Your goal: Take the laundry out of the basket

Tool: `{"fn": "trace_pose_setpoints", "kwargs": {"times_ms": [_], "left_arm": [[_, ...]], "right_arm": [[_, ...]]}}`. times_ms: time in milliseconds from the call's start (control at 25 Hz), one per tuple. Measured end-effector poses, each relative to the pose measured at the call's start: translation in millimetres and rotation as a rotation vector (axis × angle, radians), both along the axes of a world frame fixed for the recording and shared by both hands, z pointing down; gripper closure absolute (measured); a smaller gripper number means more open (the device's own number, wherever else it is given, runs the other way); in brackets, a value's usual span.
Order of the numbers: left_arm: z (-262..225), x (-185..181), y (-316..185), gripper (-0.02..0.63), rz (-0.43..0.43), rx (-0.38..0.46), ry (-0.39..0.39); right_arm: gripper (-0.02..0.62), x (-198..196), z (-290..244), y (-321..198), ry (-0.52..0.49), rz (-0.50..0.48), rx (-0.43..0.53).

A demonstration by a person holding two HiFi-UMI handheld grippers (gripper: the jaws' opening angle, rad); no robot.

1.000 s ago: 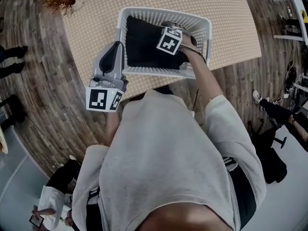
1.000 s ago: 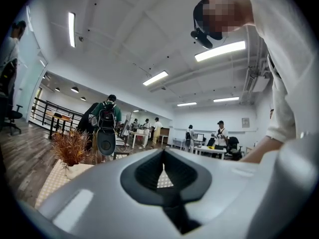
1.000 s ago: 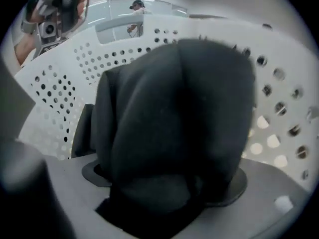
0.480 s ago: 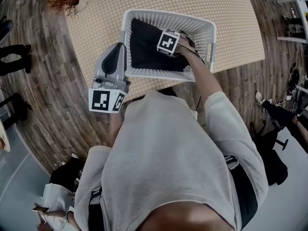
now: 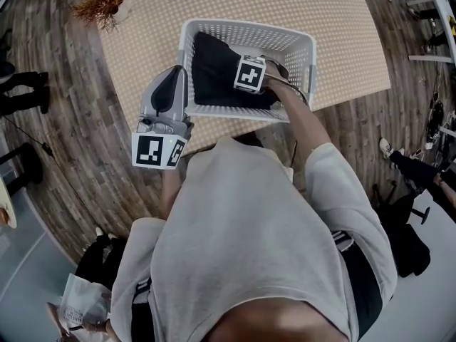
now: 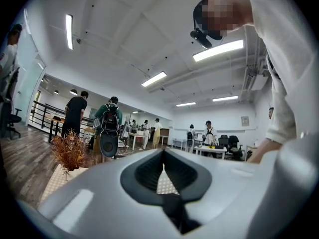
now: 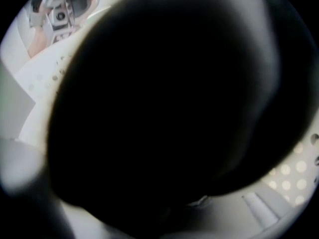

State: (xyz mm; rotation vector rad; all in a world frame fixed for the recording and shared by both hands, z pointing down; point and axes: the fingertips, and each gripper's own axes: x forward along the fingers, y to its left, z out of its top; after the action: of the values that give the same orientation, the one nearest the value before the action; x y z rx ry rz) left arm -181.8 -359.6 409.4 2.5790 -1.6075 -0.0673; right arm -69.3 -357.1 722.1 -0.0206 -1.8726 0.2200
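In the white basket (image 5: 303,48), black laundry (image 5: 214,70), long axis unclear.

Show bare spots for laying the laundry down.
Free: beige surface right of the basket, and between basket and dried plant. Crowded: inside the basket, right gripper, jaws just closing in black laundry; left gripper beside its left wall.

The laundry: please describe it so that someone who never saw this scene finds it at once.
A beige dotted surface fills the top of the head view, and a white perforated basket stands on it. The laundry is the black cloth inside, the only dark thing there.
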Motion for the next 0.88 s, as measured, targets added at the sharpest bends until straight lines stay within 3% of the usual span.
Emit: {"fn": "trace_pose_setpoints", "kwargs": {"times_ms": [240, 880], "left_arm": [[-1.6, -1.1, 12.3, 0.595, -0.003, 0.006, 0.0], [-22.6, 29.3, 25.4, 0.595, 0.049, 0.065, 0.011]], "right_arm": [[0.46, 0.5, -39.4, -4.3, -0.149, 0.065, -0.042], [0.46, 6.8, -154.5, -37.0, -0.419, 0.211, 0.199]]}}
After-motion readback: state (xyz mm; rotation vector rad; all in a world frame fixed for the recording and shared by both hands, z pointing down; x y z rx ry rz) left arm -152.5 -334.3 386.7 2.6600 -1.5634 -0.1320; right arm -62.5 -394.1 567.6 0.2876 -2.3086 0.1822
